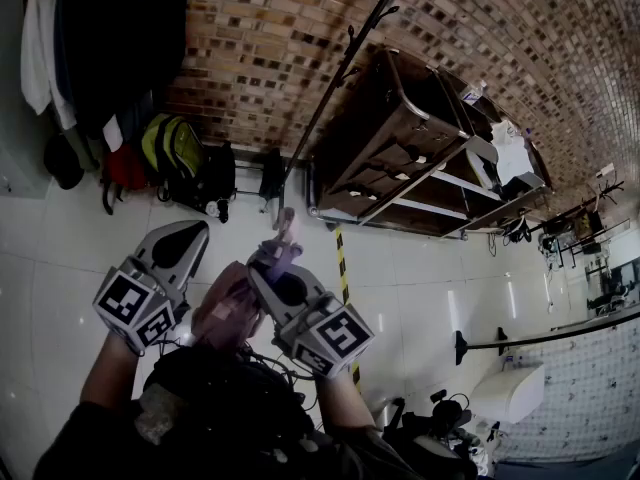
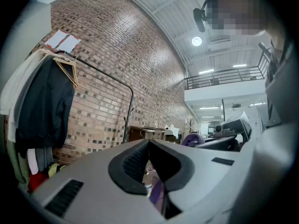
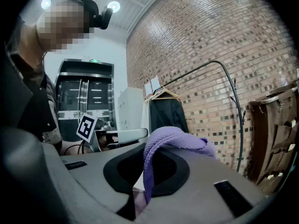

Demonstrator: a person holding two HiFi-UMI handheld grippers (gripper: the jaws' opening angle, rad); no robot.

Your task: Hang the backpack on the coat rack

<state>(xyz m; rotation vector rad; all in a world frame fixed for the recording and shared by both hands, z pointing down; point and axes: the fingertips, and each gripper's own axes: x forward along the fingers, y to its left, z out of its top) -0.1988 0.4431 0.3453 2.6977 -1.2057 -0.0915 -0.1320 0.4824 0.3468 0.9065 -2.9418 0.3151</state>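
Note:
A pink and purple backpack hangs low between my two grippers in the head view. My right gripper is shut on its purple webbing strap, which loops over the jaw tips. My left gripper is beside the bag, its jaw tips together, with a strip of purple strap caught in the slot between them. The coat rack, a thin black pole with hooks, stands ahead against the brick wall, well apart from both grippers. In the left gripper view the coat rack rises beyond the jaws.
A garment rail with dark and white clothes is at the left, with a green backpack and other bags under it. A brown wooden cabinet stands right of the pole. Yellow-black tape marks the white tiled floor.

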